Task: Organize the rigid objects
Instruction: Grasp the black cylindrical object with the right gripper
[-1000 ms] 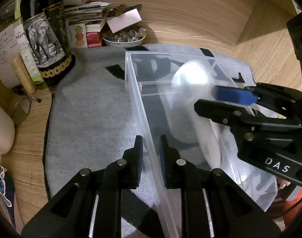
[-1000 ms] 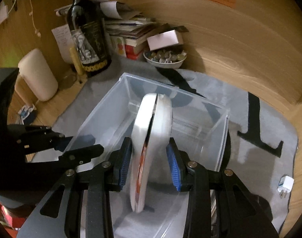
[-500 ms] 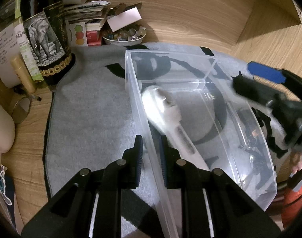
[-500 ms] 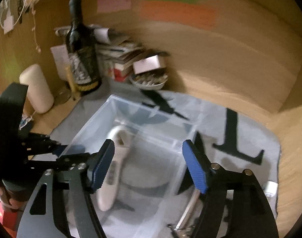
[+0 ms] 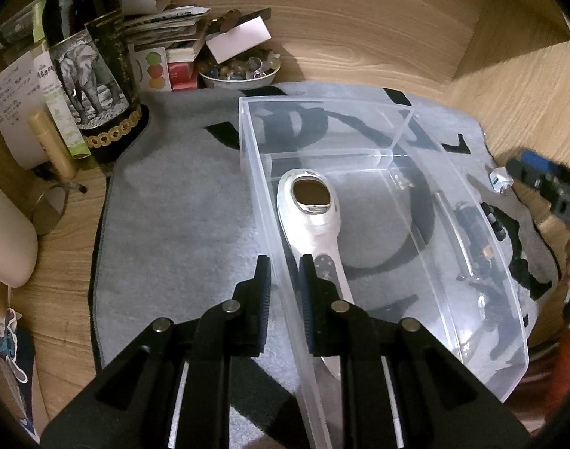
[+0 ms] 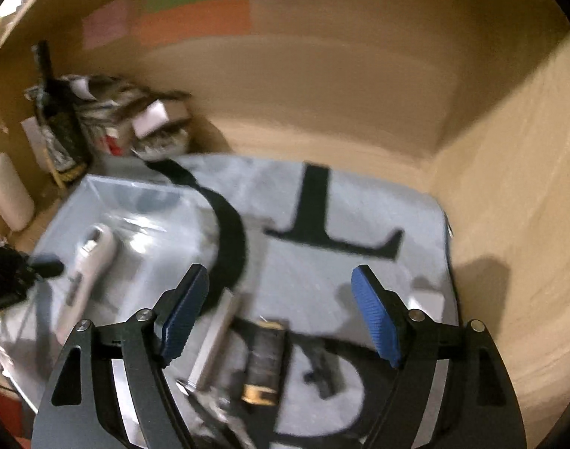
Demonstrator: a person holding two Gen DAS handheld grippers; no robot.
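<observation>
A clear plastic bin [image 5: 483, 247] stands on a grey mat [image 5: 180, 202]. A white handheld device [image 5: 315, 220] lies flat inside it; it also shows in the right wrist view [image 6: 86, 269]. My left gripper [image 5: 283, 280] is shut on the bin's left wall. My right gripper [image 6: 279, 310] is open and empty, above the mat to the right of the bin [image 6: 135, 202]. Below it lie a dark cylinder [image 6: 264, 359], a metal tool [image 6: 214, 344] and a small black piece [image 6: 322, 368]. The right gripper shows at the right edge of the left wrist view [image 5: 546, 183].
A dark bottle [image 5: 94, 75], books, a bowl of stones [image 5: 240, 71] and a white cylinder [image 5: 4, 239] crowd the back left. A small white charger [image 5: 500, 179] lies right of the bin. Wooden walls close the back and right.
My right gripper let go of the white device, which now lies flat in the bin. It opened, pulled back and swung right over the mat. My left gripper has not moved.
</observation>
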